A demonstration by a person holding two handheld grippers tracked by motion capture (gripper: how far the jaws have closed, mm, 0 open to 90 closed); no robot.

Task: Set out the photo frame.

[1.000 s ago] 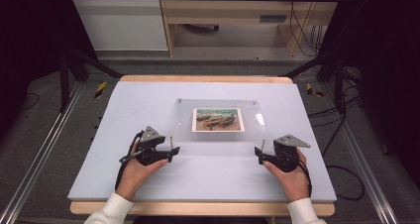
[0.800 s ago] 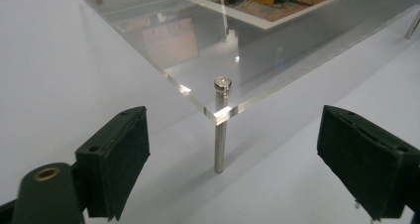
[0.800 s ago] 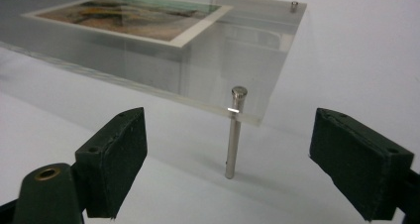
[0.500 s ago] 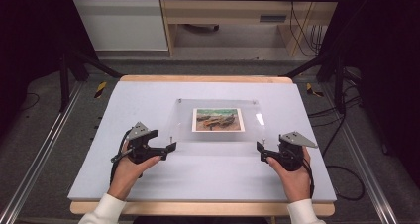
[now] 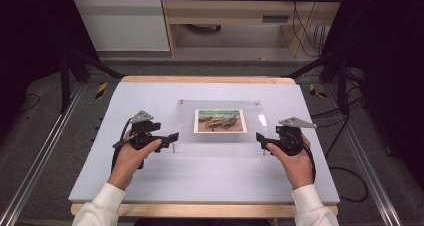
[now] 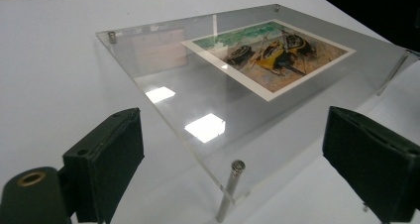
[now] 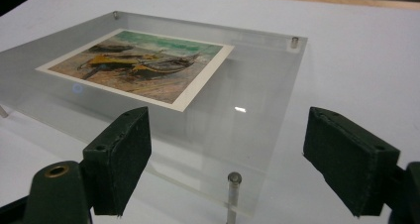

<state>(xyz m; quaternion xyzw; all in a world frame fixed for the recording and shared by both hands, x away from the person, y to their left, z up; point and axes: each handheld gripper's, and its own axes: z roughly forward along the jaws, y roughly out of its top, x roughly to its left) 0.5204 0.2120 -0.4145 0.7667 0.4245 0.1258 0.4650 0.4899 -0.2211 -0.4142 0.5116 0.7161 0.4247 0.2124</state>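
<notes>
High view: a pale grey table (image 5: 210,178) (wood-edged) is set on dark flooring, with a wooden bench (image 5: 235,16) seen behind. A clear acrylic frame (image 5: 220,136) holding a boat picture (image 5: 220,121) is raised on metal pegs at mid-table. Left gripper (image 5: 172,136) and right gripper (image 5: 259,137) are held wide at its near corners, apart from it.

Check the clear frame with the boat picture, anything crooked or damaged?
Nothing stands out. The clear acrylic frame sits square on the white table, its boat picture flat, no cracks visible.
</notes>
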